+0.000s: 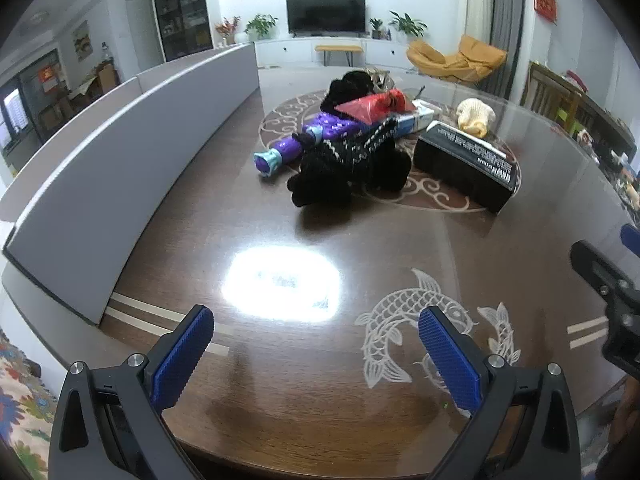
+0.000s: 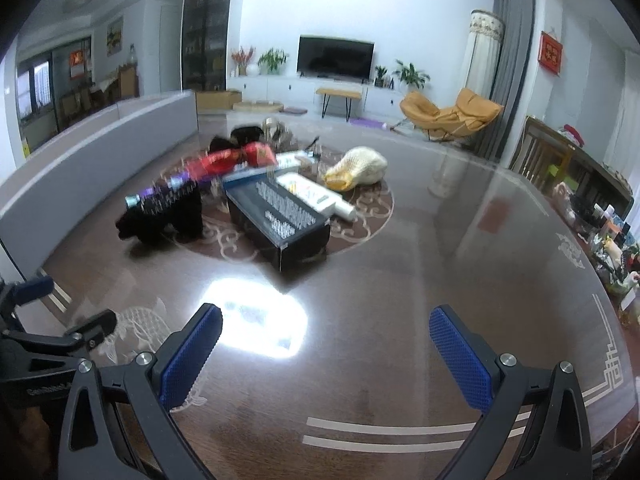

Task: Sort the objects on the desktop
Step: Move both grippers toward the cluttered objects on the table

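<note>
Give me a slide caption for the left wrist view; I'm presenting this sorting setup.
Open left gripper hovers over a glossy table, facing a pile: purple toy, black knit, black box.

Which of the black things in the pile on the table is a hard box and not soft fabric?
The long black box with white lettering on top, lying right of the pile. The black knitted fabric beside it is soft and crumpled.

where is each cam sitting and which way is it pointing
Left wrist: sits on the left tongs, angled down over the table toward the pile; its open blue pads show, the right tongs at the right edge.
Right wrist: sits on the right tongs, same facing; the left tongs at the left edge.
Both share the black box.
</note>
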Available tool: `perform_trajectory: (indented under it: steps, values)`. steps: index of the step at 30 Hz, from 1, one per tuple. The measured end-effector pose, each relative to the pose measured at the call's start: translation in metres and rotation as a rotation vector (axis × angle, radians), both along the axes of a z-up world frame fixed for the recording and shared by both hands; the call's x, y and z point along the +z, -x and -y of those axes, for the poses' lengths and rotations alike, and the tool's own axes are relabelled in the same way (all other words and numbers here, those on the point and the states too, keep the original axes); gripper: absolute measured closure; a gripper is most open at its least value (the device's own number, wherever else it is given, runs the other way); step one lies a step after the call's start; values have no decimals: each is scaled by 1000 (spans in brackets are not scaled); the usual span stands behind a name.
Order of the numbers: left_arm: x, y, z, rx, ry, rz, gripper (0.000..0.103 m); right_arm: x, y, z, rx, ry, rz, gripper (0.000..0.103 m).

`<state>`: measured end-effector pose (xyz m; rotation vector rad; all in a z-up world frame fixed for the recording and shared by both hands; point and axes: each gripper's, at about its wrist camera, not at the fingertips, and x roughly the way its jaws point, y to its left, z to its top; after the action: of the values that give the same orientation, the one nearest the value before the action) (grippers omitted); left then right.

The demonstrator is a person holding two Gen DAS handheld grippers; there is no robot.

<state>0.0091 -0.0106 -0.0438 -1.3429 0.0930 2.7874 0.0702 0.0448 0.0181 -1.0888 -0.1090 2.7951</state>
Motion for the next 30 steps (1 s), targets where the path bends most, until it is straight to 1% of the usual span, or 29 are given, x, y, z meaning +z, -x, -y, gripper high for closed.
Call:
perform_trajectory:
  steps: [6,8,10,14,19,21,24,26,30]
  values:
    - [-9,4,12,-24,-16,31,0,-29,28,3,-22,51,111,0]
    - [-12,5,17,-43,-38,57,0,-39,38,5,-32,68,146,0]
    - [-13,5,23,-55,-61,62,0,-47,47,7,-46,65,171,0]
    - [-17,9,31,-47,-76,78,0,-52,58,11,-63,61,162,0]
    - [-20,5,37,-37,-24,72,0,-51,62,14,-80,51,158,0]
    - [-21,3,41,-34,-16,65,0,-52,62,12,-83,67,159,0]
    - [-20,2,49,-10,-22,66,0,-54,63,4,-86,131,172,0]
    - [-21,2,52,7,-24,64,0,-54,63,5,-84,127,171,0]
    - [-21,2,53,10,-23,54,0,-54,62,5,-85,126,171,0]
